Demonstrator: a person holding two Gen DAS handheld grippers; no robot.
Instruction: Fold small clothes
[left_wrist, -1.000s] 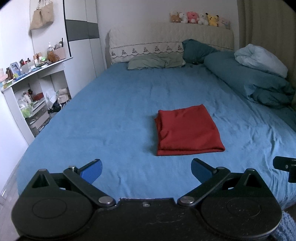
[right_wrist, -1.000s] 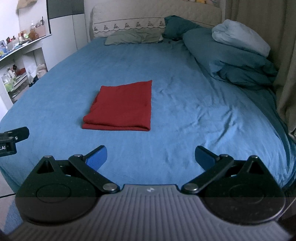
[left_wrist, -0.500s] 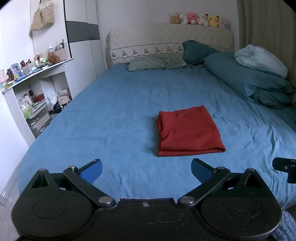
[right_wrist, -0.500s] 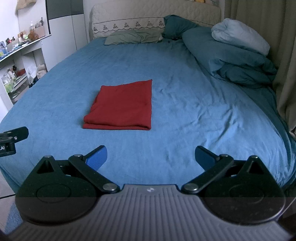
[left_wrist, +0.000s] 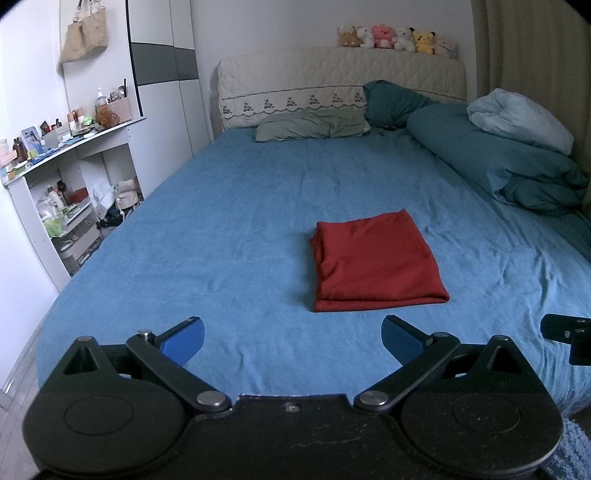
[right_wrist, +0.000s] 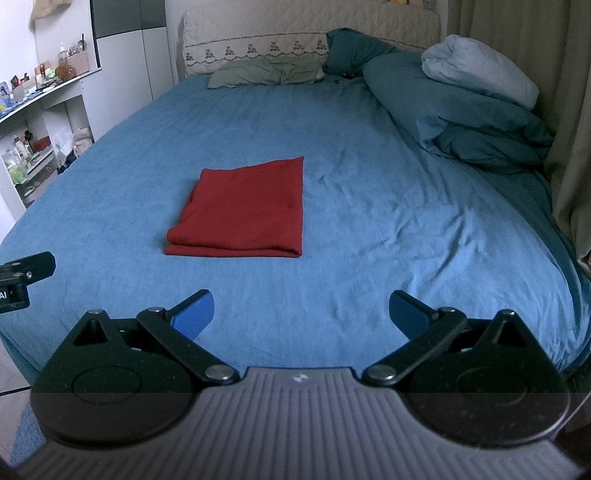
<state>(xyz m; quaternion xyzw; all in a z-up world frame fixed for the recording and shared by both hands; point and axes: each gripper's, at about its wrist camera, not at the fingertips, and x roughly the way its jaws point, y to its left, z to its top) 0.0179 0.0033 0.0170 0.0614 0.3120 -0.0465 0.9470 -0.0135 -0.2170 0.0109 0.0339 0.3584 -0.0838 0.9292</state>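
Note:
A red garment (left_wrist: 375, 262) lies folded into a neat rectangle on the blue bed sheet (left_wrist: 229, 229); in the right wrist view the same red garment (right_wrist: 245, 208) sits ahead and to the left. My left gripper (left_wrist: 291, 338) hangs open above the bed's near edge, short of the garment, with nothing between its blue fingers (left_wrist: 183, 339). My right gripper (right_wrist: 301, 312) is open too, empty, held back from the cloth over the sheet (right_wrist: 388, 221). Each wrist view catches a black part of the other gripper at its side edge.
Pillows (left_wrist: 310, 125) and a rolled teal duvet (left_wrist: 498, 162) lie at the head and right side. A white shelf unit (left_wrist: 66, 177) crowded with bottles stands left of the bed. Plush toys (left_wrist: 399, 37) line the headboard. A curtain (right_wrist: 569, 110) hangs on the right.
Both grippers have drifted slightly back and up from the bed; the red garment stays folded and still. Jaws unchanged.

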